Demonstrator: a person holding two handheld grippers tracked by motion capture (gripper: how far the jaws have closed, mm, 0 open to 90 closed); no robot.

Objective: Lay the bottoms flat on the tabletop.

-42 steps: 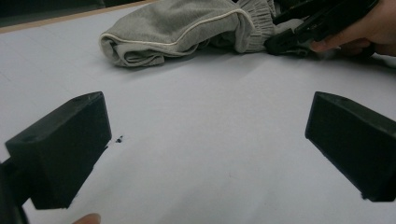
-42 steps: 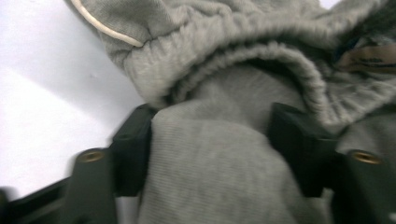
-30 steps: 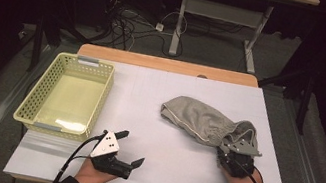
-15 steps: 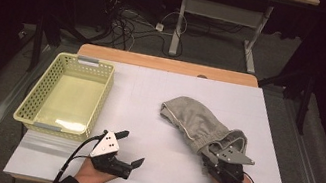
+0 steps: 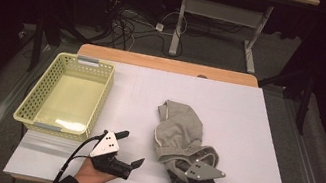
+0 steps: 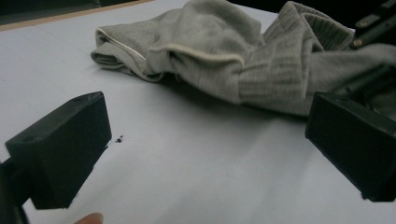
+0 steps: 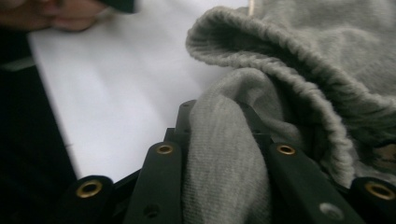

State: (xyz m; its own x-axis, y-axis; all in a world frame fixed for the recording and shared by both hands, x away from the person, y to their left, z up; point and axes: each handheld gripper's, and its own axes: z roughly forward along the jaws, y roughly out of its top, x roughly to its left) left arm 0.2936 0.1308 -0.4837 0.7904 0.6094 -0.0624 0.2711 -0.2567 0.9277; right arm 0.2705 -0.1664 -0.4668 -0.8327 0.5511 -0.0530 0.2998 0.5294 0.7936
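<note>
A grey knit garment (image 5: pixel 179 127) with a ribbed cuff lies bunched on the white table (image 5: pixel 253 117), right of centre. My right gripper (image 5: pixel 181 172) sits at the garment's near end, shut on a fold of the cloth. In the right gripper view the fabric (image 7: pixel 299 60) is pinched between the right gripper's (image 7: pixel 224 140) black jaws and drapes over them. My left gripper (image 5: pixel 131 148) rests near the front edge, open, with bare table between its jaws. In the left gripper view the garment (image 6: pixel 219 51) lies just beyond the left gripper (image 6: pixel 205 149), apart from it.
A yellow mesh basket (image 5: pixel 34 96) stands at the table's left, with a pale flat sheet on its floor. A wooden strip (image 5: pixel 165 64) runs along the far edge. Cables and table legs lie on the floor beyond. My other hand (image 7: pixel 60 14) shows far off in the right gripper view.
My right gripper has moved left along the front edge, dragging the garment with it. The cloth now lies bunched nearer the table's middle. The left gripper has stayed put.
</note>
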